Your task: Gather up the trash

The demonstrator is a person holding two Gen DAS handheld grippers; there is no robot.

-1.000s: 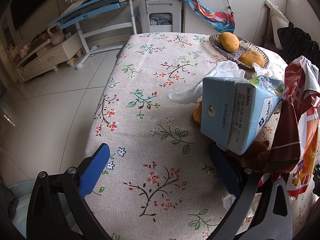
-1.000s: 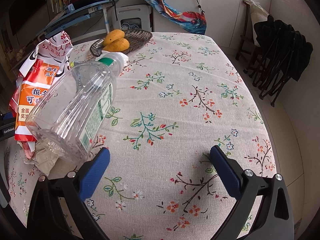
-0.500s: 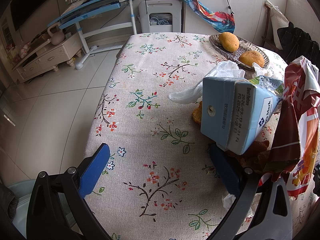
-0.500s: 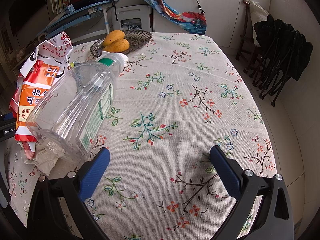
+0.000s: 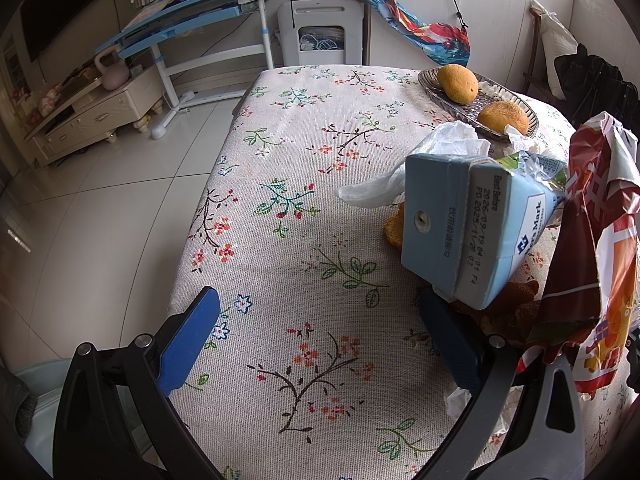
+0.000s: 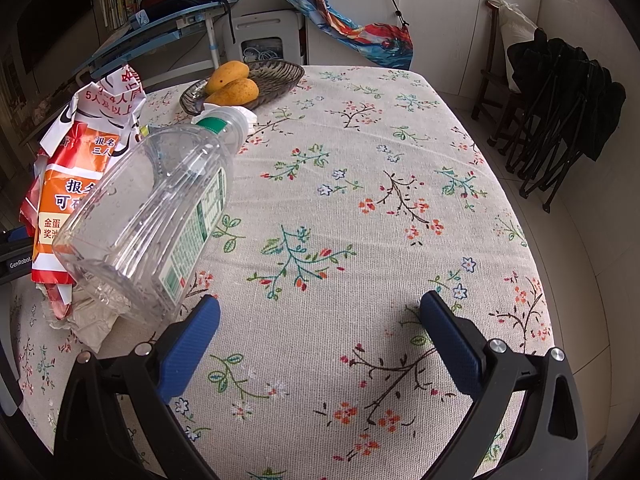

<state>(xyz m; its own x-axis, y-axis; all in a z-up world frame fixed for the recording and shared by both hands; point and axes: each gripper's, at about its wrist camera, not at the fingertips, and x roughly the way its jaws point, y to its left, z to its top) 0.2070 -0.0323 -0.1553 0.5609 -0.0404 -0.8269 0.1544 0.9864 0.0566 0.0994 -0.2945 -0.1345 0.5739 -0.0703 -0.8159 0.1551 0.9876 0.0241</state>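
Left gripper point(image 5: 318, 322) jaws spread wide, empty; blue carton point(image 5: 464, 228) just beyond its right jaw. Right gripper point(image 6: 320, 322) jaws likewise; clear bottle point(image 6: 160, 216) lies beside left jaw.

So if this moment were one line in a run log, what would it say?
left gripper: open, empty | right gripper: open, empty | trash on table: blue milk carton, clear plastic bottle, red-orange paper bag
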